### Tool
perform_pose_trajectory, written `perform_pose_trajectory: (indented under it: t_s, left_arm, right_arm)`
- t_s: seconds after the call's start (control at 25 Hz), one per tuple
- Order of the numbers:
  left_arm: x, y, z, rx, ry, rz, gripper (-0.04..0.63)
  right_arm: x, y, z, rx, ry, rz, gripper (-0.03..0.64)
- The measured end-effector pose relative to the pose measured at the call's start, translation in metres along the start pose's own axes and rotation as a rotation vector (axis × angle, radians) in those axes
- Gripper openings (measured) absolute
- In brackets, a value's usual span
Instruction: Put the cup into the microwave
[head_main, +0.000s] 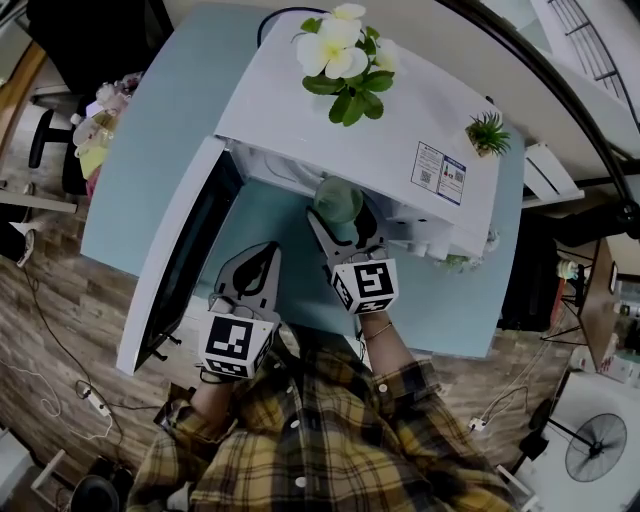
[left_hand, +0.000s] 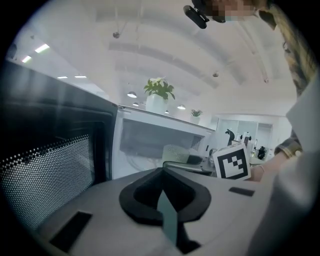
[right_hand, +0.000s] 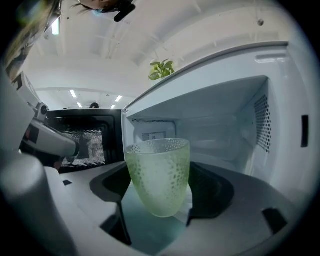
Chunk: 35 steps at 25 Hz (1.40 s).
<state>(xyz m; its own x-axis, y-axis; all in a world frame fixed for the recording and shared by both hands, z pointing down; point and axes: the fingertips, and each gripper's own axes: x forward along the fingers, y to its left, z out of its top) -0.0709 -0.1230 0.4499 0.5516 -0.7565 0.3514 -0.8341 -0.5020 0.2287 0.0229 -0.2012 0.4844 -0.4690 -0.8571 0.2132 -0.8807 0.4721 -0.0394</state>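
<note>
- Your right gripper (head_main: 337, 218) was clenched on the green glass cup (head_main: 338, 200), with one jaw pressed to each side of its dimpled wall.
- In the right gripper view the green glass cup (right_hand: 159, 175) stood upright between the jaws of your right gripper (right_hand: 161, 202), and the white cavity lay open right behind it.
- From your head view the cup sat at the mouth of the microwave (head_main: 330, 125), just under the front edge of its top. I could not tell whether its base touched anything.
- The microwave's door (head_main: 172, 270) hung wide open on your left, its dark window facing inward.
- Your left gripper (head_main: 266, 252) hovered just in front of the opening, beside the right one, between the door and the cup.
- In the left gripper view your left gripper (left_hand: 163, 192) had its jaws drawn together with nothing between them.
- A flowering plant (head_main: 345, 58) and a small succulent (head_main: 487, 133) stood on top of the microwave, well apart.
- The microwave rested on a pale blue table (head_main: 150, 170).
</note>
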Motion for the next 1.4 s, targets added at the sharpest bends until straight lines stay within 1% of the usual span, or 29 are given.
perform_pose_trajectory:
  t_s: [0.28,0.56,0.84,1.0,1.12,1.2,1.4]
  left_arm:
    - [-0.005,0.007,0.003,0.003,-0.010,0.018,-0.011]
    - [-0.009,0.006,0.009,-0.002,-0.026,0.007,-0.011]
    - [-0.013,0.012,0.015,0.002,-0.042,0.016,-0.011]
    - [-0.017,0.016,0.014,0.003,-0.041,0.025,-0.011]
    - [-0.018,0.014,0.014,0.003,-0.043,0.019,-0.011]
    - [-0.018,0.012,0.014,0.004,-0.044,0.011,-0.011]
    - [-0.017,0.010,0.015,0.010,-0.044,-0.001,-0.011]
  right_arm:
    - [0.017,0.002,-0.003,0.005,0.006,-0.002,0.362]
    - [0.028,-0.004,-0.005,0.016,0.015,-0.030,0.362]
    - [0.040,-0.013,-0.003,0.075,0.011,-0.066,0.362]
    - [0.040,-0.012,-0.009,0.095,0.042,-0.060,0.364]
    - [0.036,-0.012,-0.010,0.113,0.045,-0.063,0.364]
    - [0.031,-0.012,-0.010,0.109,0.040,-0.070,0.364]
    - [0.020,-0.014,-0.008,0.057,0.031,-0.105,0.362]
